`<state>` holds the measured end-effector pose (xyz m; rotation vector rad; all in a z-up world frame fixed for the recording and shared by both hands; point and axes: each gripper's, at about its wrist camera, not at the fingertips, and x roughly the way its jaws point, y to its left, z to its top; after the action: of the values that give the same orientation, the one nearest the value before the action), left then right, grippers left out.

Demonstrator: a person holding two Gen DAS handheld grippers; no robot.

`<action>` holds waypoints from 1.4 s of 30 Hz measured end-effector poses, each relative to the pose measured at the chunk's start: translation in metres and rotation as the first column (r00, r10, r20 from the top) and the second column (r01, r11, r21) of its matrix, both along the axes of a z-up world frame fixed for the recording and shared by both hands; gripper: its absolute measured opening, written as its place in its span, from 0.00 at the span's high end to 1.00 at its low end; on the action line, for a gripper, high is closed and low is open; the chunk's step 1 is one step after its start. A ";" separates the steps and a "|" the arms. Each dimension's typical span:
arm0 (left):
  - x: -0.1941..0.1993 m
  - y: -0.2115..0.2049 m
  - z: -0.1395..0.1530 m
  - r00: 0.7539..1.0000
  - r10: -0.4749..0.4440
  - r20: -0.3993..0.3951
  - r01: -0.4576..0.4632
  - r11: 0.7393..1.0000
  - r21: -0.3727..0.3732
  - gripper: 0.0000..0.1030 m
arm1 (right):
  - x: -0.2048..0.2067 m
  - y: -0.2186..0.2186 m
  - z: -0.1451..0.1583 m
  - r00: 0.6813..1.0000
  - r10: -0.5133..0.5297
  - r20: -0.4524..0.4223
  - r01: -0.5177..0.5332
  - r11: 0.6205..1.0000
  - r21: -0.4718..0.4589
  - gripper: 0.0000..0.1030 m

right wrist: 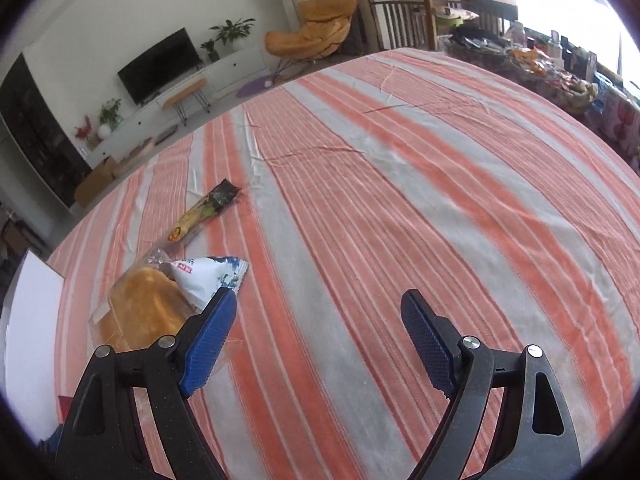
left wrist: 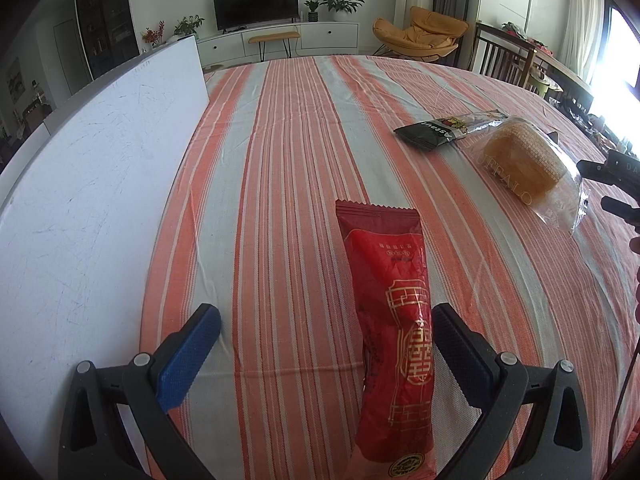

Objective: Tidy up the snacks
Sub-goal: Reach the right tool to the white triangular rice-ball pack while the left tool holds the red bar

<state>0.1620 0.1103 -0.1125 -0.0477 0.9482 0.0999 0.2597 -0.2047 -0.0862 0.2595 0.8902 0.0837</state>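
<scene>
Right now the left gripper (left wrist: 326, 340) hangs over a table covered by a red-and-grey striped cloth (left wrist: 280, 160), its blue-padded jaws spread wide. Between them lies a long red snack packet (left wrist: 390, 320) with gold printing, lengthwise along the gripper's line and closer to the right-hand pad; neither pad presses on it, though whether the right-hand pad brushes the wrapper cannot be told. A white board (left wrist: 100, 180) lies flat along the cloth's left side. Farther off and to the right rest two more snacks: a black-ended packet (left wrist: 444, 130) and, just in front of it, a clear bag of golden bread (left wrist: 524, 164), the two touching or overlapping at one end. At the right edge of the left wrist view, dark fingers of the right gripper (left wrist: 608, 188) sit just beside the bread bag's near end. In the right wrist view, the right gripper (right wrist: 318, 308) also stands wide apart with only striped cloth (right wrist: 400, 200) between its pads. The bread bag (right wrist: 148, 308) lies to the left of its left finger, partly hidden behind it, with a white-and-blue wrapper (right wrist: 208, 276) against it and the black-ended packet (right wrist: 204, 212) beyond. A television, plants and an orange chair stand in the room behind.
</scene>
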 end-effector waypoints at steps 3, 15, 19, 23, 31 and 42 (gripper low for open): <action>0.000 0.000 0.000 1.000 0.000 0.000 0.000 1.000 0.000 0.00 | -0.013 0.028 -0.007 0.976 0.216 0.015 -0.216 0.971 0.106 0.23; 0.000 0.000 0.000 1.000 0.000 0.000 0.000 1.000 0.000 0.00 | 0.039 0.067 -0.013 0.958 0.281 -0.054 -0.286 0.945 -0.157 0.23; 0.000 0.000 0.000 1.000 0.000 0.000 0.000 1.000 -0.001 0.00 | 0.045 0.057 -0.011 0.965 0.258 -0.048 -0.262 0.955 -0.141 0.52; 0.001 0.000 -0.001 1.000 0.000 0.000 0.000 1.000 -0.001 0.00 | 0.028 0.033 -0.005 0.969 0.239 -0.065 -0.244 0.967 -0.071 0.63; 0.000 0.001 -0.001 1.000 0.000 0.000 0.000 1.000 -0.001 0.00 | -0.072 0.013 0.020 0.966 0.239 -0.095 -0.235 0.970 0.058 0.63; 0.000 0.001 0.000 1.000 0.000 0.000 0.000 1.000 -0.001 0.00 | -0.144 0.056 -0.012 0.984 0.157 -0.086 -0.169 0.974 -0.149 0.32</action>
<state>0.1622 0.1111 -0.1130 -0.0489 0.9479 0.0994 0.1162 -0.1489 -0.0982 0.0428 0.9857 0.1572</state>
